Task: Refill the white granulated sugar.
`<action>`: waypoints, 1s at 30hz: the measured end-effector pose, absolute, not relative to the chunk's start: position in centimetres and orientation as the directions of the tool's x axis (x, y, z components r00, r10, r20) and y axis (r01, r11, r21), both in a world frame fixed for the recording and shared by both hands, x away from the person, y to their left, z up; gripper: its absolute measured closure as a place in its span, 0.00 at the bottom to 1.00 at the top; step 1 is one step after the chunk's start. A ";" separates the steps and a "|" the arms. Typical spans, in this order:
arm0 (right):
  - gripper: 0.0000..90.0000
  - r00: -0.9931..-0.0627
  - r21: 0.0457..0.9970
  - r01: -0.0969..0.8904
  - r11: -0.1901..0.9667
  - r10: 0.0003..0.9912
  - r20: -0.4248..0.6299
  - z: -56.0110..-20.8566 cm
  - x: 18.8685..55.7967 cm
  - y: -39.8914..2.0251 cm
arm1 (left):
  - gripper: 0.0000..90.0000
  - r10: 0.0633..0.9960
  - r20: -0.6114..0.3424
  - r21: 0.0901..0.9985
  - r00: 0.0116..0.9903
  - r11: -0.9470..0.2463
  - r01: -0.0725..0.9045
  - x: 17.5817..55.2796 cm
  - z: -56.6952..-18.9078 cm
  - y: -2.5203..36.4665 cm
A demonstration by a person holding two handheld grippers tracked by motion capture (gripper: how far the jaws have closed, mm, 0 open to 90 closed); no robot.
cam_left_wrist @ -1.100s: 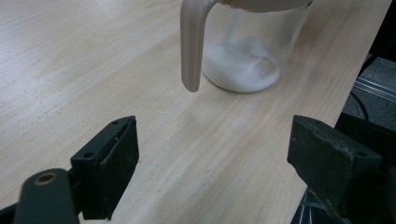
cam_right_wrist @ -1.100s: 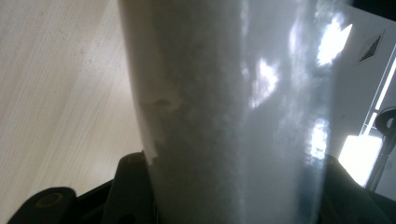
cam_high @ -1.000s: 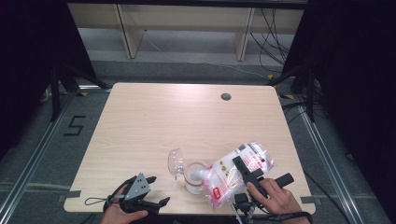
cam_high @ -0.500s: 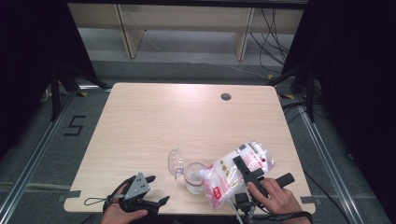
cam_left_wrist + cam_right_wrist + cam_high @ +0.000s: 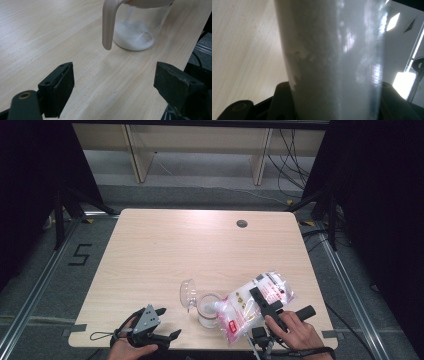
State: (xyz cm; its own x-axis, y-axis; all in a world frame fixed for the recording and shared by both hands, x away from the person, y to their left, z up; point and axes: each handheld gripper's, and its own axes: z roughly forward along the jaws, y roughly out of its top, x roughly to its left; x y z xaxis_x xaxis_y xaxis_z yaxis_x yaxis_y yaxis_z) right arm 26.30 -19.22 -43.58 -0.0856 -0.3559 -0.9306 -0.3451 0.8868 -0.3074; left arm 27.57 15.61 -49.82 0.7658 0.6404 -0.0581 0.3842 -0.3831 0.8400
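Moved since the earlier frames: nothing to note; both hands, bag and jar lying as before.

Right gripper [image 5: 261, 301]: near the tabletop's front edge toward its right corner; jaws about half closed and clamped on the plastic bag [image 5: 257, 304], one jaw on each side of it as seen in the right gripper view [image 5: 332, 62]; bag clear with red print, holding white powder, tilted with its lower end at the mouth of the jar [image 5: 208, 309].

Jar: clear, upright, just left of the bag, close to the front edge near its middle; hinged lid [image 5: 188, 293] thrown open to the left; shallow layer of white powder [image 5: 133, 35] on the bottom, jar mostly unfilled; beige handle [image 5: 109, 23] hanging down its side in the left gripper view.

Left gripper [image 5: 161, 330]: at the front edge toward the left corner, well apart from the jar; jaws wide, nothing between them, bare tabletop [image 5: 50, 37] below.

Progress, as judged: pouring begun, small part done; bag bulky with powder, so most of the transfer left; lid not yet closed; bag not yet set down.
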 end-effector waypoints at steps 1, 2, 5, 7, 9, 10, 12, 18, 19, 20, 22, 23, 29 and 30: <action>0.63 -0.085 -0.307 -0.345 0.887 -0.356 -0.931 -43.6 26.3 -19.2 | 0.18 0.638 -0.057 0.840 0.768 -0.385 0.383 27.6 -49.8 15.6; 0.63 -0.086 -0.306 -0.344 0.888 -0.354 -0.931 -43.6 26.3 -19.2 | 0.18 0.639 -0.058 0.840 0.767 -0.384 0.383 27.6 -49.8 15.6; 0.63 -0.081 -0.305 -0.347 0.887 -0.352 -0.932 -43.7 26.3 -19.2 | 0.18 0.633 -0.047 0.831 0.772 -0.404 0.382 27.6 -49.7 15.8; 0.63 -0.081 -0.305 -0.348 0.886 -0.353 -0.932 -43.7 26.4 -19.2 | 0.18 0.640 -0.053 0.839 0.767 -0.388 0.382 27.6 -49.7 15.7; 0.63 -0.081 -0.304 -0.347 0.887 -0.351 -0.933 -43.7 26.4 -19.2 | 0.18 0.639 -0.060 0.840 0.767 -0.382 0.385 27.6 -49.8 15.6; 0.63 -0.081 -0.304 -0.347 0.887 -0.351 -0.933 -43.7 26.4 -19.2 | 0.18 0.639 -0.059 0.840 0.767 -0.383 0.384 27.6 -49.8 15.6; 0.63 -0.070 -0.321 -0.359 0.877 -0.368 -0.927 -43.6 26.4 -19.1 | 0.18 0.638 -0.050 0.838 0.768 -0.391 0.380 27.6 -49.7 15.7; 0.63 -0.079 -0.302 -0.346 0.888 -0.348 -0.934 -43.6 26.3 -19.3 | 0.18 0.646 -0.065 0.842 0.761 -0.374 0.388 27.5 -49.8 15.6; 0.63 -0.080 -0.297 -0.342 0.892 -0.342 -0.936 -43.6 26.3 -19.3 | 0.18 0.645 -0.064 0.842 0.762 -0.375 0.388 27.5 -49.8 15.6; 0.63 -0.081 -0.297 -0.341 0.892 -0.343 -0.936 -43.6 26.3 -19.3 | 0.18 0.643 -0.058 0.839 0.764 -0.383 0.386 27.6 -49.7 15.7; 0.63 -0.073 -0.301 -0.352 0.886 -0.347 -0.935 -43.6 26.3 -19.3 | 0.18 0.641 -0.062 0.839 0.765 -0.382 0.389 27.6 -49.8 15.6; 0.63 -0.081 -0.295 -0.353 0.888 -0.343 -0.936 -43.6 26.4 -19.3 | 0.18 0.640 -0.073 0.840 0.765 -0.374 0.393 27.5 -49.8 15.6; 0.63 -0.087 -0.297 -0.349 0.889 -0.346 -0.934 -43.7 26.4 -19.3 | 0.18 0.630 -0.071 0.836 0.773 -0.385 0.390 27.6 -49.8 15.7; 0.63 -0.089 -0.300 -0.347 0.889 -0.350 -0.933 -43.6 26.3 -19.3 | 0.18 0.634 -0.075 0.841 0.769 -0.375 0.391 27.6 -49.9 15.6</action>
